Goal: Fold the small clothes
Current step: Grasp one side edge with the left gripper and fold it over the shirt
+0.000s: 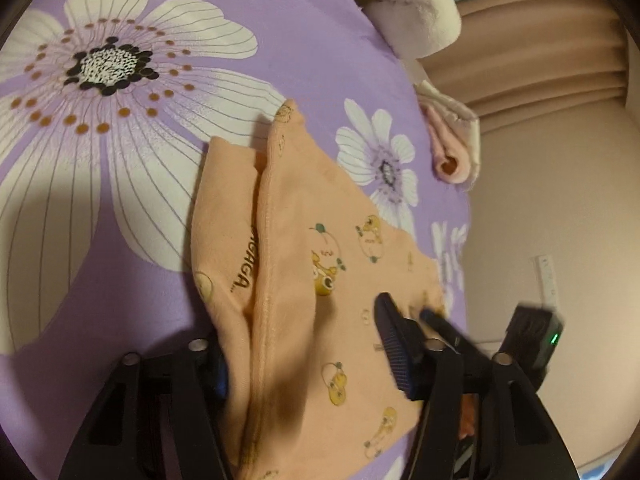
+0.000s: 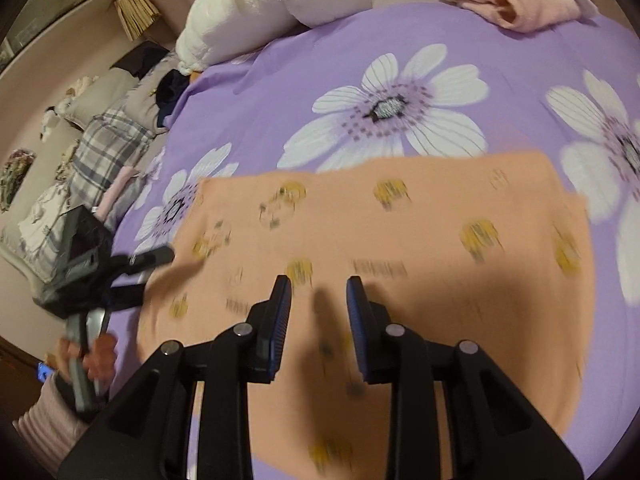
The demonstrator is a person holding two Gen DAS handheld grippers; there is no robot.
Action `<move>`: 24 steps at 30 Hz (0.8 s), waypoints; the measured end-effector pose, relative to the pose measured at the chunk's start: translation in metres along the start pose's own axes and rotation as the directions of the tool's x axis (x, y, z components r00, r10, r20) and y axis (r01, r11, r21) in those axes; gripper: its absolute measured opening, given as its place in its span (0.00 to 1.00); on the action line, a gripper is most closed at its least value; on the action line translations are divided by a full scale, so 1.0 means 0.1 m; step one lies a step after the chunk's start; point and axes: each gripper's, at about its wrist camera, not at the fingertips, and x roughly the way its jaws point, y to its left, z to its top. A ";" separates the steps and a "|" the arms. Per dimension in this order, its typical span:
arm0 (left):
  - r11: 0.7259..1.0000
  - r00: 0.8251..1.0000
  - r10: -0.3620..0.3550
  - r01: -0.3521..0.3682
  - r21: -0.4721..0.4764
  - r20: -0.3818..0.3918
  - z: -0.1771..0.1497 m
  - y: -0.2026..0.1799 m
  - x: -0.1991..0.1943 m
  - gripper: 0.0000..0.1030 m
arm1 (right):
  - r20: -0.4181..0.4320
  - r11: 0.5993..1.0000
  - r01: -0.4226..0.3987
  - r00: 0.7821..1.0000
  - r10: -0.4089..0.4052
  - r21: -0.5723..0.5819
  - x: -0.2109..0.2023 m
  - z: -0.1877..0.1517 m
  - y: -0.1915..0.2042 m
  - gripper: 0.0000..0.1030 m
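R wrist: peach garment point(image 2: 400, 240) flat on bedsheet point(image 2: 300, 80), long axis left-right

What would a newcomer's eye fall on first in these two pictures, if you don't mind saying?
The peach garment with yellow cartoon prints, spread across the middle of the purple bedsheet with big white flowers. Next, the right gripper, poised over the garment's near part with its jaws apart and nothing between them. At the bed's far edge lies a fluffy white blanket.
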 end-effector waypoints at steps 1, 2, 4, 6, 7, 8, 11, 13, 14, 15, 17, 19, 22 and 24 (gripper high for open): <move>1.000 1.000 0.022 -0.022 0.008 -0.007 0.00 -0.01 0.02 0.35 | -0.006 1.000 0.018 1.000 -0.018 -0.010 0.11 0.09 0.04 0.25; 0.999 0.999 0.049 -0.048 0.012 -0.014 0.00 0.01 0.04 0.23 | -0.014 0.999 0.038 0.999 -0.038 -0.019 0.19 0.16 0.06 0.22; 0.997 0.997 0.079 -0.079 0.010 -0.020 0.01 0.04 0.04 0.16 | -0.026 0.998 0.061 0.998 -0.062 -0.031 0.32 0.25 0.09 0.17; 0.997 0.997 0.071 -0.071 0.001 -0.023 0.01 0.08 0.03 0.15 | -0.049 0.994 0.096 0.994 -0.098 -0.047 0.47 0.31 0.11 0.14; 0.997 0.997 0.074 -0.074 0.004 -0.024 0.00 0.09 0.03 0.15 | -0.067 0.991 0.118 0.990 -0.122 -0.065 0.56 0.32 0.14 0.11; 0.997 0.996 0.082 -0.081 0.009 -0.025 0.00 0.09 0.03 0.15 | -0.081 0.988 0.134 0.987 -0.140 -0.081 0.62 0.32 0.15 0.10; 0.994 0.994 0.108 -0.107 0.030 -0.029 0.00 0.05 0.03 0.15 | -0.088 0.977 0.171 0.979 -0.183 -0.131 0.67 0.31 0.20 0.10; 0.993 0.993 0.117 -0.116 0.037 -0.033 0.01 0.04 0.04 0.15 | -0.096 0.978 0.162 0.980 -0.175 -0.128 0.59 0.30 0.22 0.10; 0.992 0.992 0.119 -0.117 0.040 -0.034 0.01 0.03 0.04 0.15 | -0.095 0.980 0.151 0.982 -0.164 -0.131 0.54 0.28 0.24 0.10; 0.992 0.992 0.120 -0.118 0.041 -0.035 0.02 0.03 0.04 0.15 | -0.090 0.981 0.135 0.985 -0.148 -0.138 0.48 0.23 0.28 0.10; 0.992 0.992 0.119 -0.117 0.038 -0.036 0.02 0.04 0.04 0.15 | -0.080 0.981 0.097 0.991 -0.111 -0.169 0.31 0.09 0.38 0.10; 0.992 0.992 0.118 -0.117 0.036 -0.036 0.02 0.05 0.03 0.15 | -0.088 0.978 0.069 0.992 -0.088 -0.199 0.16 -0.11 0.48 0.10; 0.992 0.991 0.126 -0.124 0.035 -0.035 0.02 0.03 0.03 0.15 | -0.117 0.971 0.036 0.991 -0.065 -0.235 0.08 -0.38 0.59 0.10; 0.991 0.990 0.135 -0.134 0.029 -0.035 0.02 0.01 0.03 0.14 | -0.160 0.967 0.034 0.984 -0.076 -0.251 0.11 -0.59 0.62 0.10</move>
